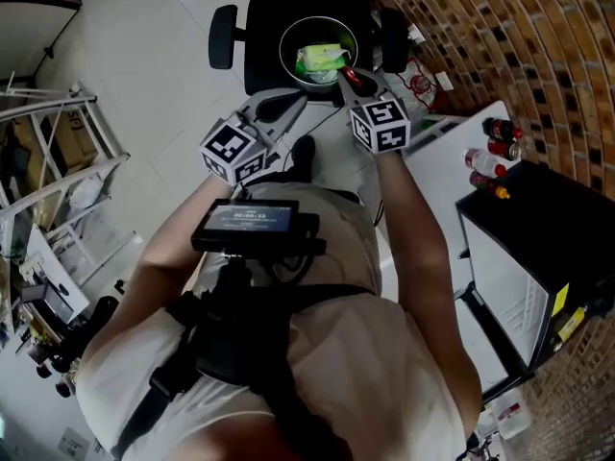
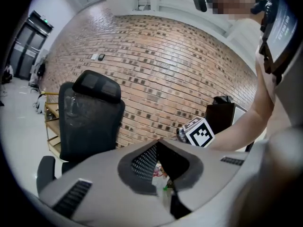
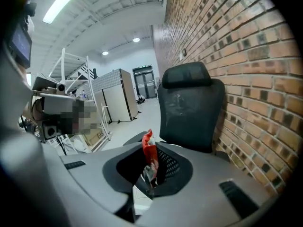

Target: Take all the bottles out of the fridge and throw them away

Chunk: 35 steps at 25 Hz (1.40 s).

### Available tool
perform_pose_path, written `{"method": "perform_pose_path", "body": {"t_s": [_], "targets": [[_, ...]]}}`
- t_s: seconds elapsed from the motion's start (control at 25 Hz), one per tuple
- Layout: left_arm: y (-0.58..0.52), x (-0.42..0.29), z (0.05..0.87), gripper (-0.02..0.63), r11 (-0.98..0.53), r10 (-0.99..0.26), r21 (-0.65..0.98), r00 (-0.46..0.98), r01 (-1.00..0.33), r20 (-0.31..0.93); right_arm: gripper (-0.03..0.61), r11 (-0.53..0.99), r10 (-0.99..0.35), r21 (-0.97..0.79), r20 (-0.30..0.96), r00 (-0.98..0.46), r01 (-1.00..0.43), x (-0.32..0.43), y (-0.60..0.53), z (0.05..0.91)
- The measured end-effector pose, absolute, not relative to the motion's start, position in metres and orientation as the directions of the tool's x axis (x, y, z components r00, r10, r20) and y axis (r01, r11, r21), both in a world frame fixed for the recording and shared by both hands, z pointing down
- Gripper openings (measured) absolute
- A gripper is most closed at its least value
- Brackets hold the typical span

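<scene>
Hovering by the far round metal bin (image 1: 286, 38) in the head view, the right tool (image 1: 344, 73) grasps a red-labelled bottle (image 1: 357, 81). This looks like the disposal step, and next comes letting go. Left gripper view: left tool (image 2: 158, 143) clenched, empty. Right gripper view: bottle pinched.

The wall (image 3: 246, 79) is rough, matt brick with paler mortar lines. The office chair (image 3: 189, 108) has a black back with a faint sheen. The floor (image 1: 163, 46) is smooth, glossy pale tile that catches the light. The right gripper (image 3: 152, 174) is matt grey plastic with dark perforated pads, pinching a crinkled, glossy red wrapper (image 3: 149, 150). The fridge (image 1: 548, 229) is matt black outside. The bottles (image 1: 488, 161) beside it look like clear plastic with red caps.
</scene>
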State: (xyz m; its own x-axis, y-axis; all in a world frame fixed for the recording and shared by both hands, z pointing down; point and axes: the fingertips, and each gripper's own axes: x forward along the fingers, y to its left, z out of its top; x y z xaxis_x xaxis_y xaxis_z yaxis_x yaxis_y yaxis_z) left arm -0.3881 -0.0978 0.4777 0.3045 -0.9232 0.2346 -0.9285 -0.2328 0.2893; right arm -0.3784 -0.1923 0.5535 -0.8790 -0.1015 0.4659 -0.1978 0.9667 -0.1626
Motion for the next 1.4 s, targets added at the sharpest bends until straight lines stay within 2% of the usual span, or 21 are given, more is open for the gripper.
{"method": "perform_pose_path", "body": {"t_s": [0.48, 0.68, 0.72, 0.8, 1.28, 1.32, 1.36, 1.4], "targets": [[-0.098, -0.424, 0.479, 0.000, -0.192, -0.925, 0.315, 0.278, -0.929, 0.257, 0.026, 0.975, -0.050, -0.145, 0.584, -0.810, -0.165, -0.452, -0.214, 0.622], [-0.103, -0.433, 0.480, 0.000, -0.195, -0.929, 0.294, 0.273, -0.936, 0.252, 0.034, 0.976, -0.068, -0.134, 0.561, -0.825, -0.172, -0.467, -0.223, 0.618], [-0.103, -0.433, 0.478, 0.000, -0.191, -0.928, 0.301, 0.272, -0.934, 0.255, 0.046, 0.975, -0.084, -0.127, 0.546, -0.834, -0.181, -0.469, -0.226, 0.615], [-0.101, -0.432, 0.480, 0.000, -0.197, -0.926, 0.297, 0.277, -0.934, 0.256, 0.207, 0.972, -0.116, -0.116, 0.526, -0.843, -0.206, -0.471, -0.231, 0.612], [-0.098, -0.420, 0.480, 0.000, -0.240, -0.918, 0.282, 0.312, -0.929, 0.245, 0.207, 0.967, -0.163, -0.093, 0.488, -0.858, -0.237, -0.444, -0.228, 0.584], [-0.099, -0.417, 0.479, 0.000, -0.244, -0.917, 0.284, 0.316, -0.927, 0.243, 0.199, 0.969, -0.158, -0.092, 0.485, -0.860, -0.229, -0.440, -0.225, 0.580], [-0.099, -0.415, 0.477, 0.000, -0.248, -0.917, 0.287, 0.320, -0.925, 0.239, 0.144, 0.971, -0.155, -0.086, 0.480, -0.863, -0.223, -0.437, -0.222, 0.576], [-0.100, -0.412, 0.475, 0.000, -0.254, -0.916, 0.287, 0.325, -0.924, 0.234, 0.121, 0.972, -0.159, -0.077, 0.472, -0.867, -0.220, -0.433, -0.219, 0.571]]}}
